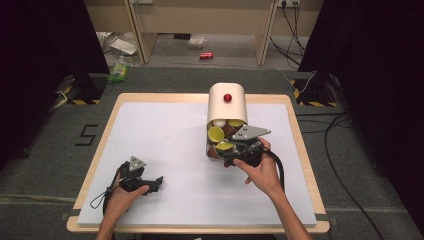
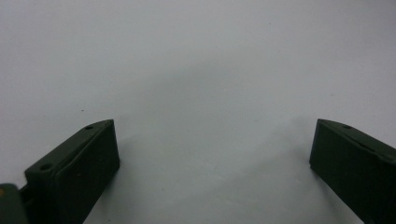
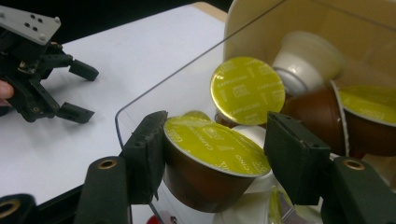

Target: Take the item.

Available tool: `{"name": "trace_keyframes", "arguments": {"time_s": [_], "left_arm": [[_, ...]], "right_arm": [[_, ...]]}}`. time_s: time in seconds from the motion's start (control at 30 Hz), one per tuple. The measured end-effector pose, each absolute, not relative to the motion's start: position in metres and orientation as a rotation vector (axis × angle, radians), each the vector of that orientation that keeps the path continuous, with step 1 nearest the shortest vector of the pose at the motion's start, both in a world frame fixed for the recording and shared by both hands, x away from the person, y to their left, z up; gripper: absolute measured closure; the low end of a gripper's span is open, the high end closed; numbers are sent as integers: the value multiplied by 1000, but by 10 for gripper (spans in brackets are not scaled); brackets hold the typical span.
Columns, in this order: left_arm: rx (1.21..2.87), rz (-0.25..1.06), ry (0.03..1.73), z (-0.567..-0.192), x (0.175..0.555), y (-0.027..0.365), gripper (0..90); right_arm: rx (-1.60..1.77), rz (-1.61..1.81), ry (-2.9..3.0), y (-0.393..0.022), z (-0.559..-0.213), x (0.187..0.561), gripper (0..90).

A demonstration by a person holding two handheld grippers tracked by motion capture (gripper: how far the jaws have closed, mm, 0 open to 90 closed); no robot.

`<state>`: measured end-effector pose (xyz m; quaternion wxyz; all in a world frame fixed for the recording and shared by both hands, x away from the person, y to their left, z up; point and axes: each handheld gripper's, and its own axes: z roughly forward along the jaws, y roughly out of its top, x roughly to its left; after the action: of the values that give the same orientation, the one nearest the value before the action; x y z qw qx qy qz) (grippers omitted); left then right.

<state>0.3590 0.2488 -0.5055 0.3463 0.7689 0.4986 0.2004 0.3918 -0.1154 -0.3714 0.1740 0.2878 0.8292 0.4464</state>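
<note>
A cream capsule box [image 1: 227,106] with a red knob [image 1: 227,97] stands at the table's back centre, its clear-walled front [image 3: 187,79] holding several coffee capsules. My right gripper [image 1: 229,152] reaches into that front. Its jaws press both sides of a brown capsule with a yellow-green foil lid [image 3: 210,144]. Around it lie another yellow-lidded capsule [image 3: 246,89], a white capsule [image 3: 306,58] and a brown one [image 3: 322,112]. My left gripper [image 1: 158,182] rests low over the white mat at the front left, open and empty [image 2: 212,149]; the right gripper view shows it too [image 3: 88,92].
A white mat [image 1: 165,135] covers the wooden table [image 1: 300,145]. The floor beyond holds a red can [image 1: 206,55], plastic litter [image 1: 119,70], cables [image 1: 340,125] and stand feet with hazard tape [image 1: 75,97]. Dark curtains hang at both sides.
</note>
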Motion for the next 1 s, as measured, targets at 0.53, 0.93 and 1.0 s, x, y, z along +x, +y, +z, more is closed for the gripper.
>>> {"name": "trace_keyframes", "arguments": {"time_s": [0.53,0.93,1.0], "left_arm": [[1995,521,1294,-505,359,249,9],[1995,521,1294,-506,359,249,9],[1995,520,1294,-505,359,249,9]], "right_arm": [[797,1308,2305,-130,-355,382,411],[823,1355,2249,-154,-342,376,411],[830,1357,2242,-157,-341,375,411]]}}
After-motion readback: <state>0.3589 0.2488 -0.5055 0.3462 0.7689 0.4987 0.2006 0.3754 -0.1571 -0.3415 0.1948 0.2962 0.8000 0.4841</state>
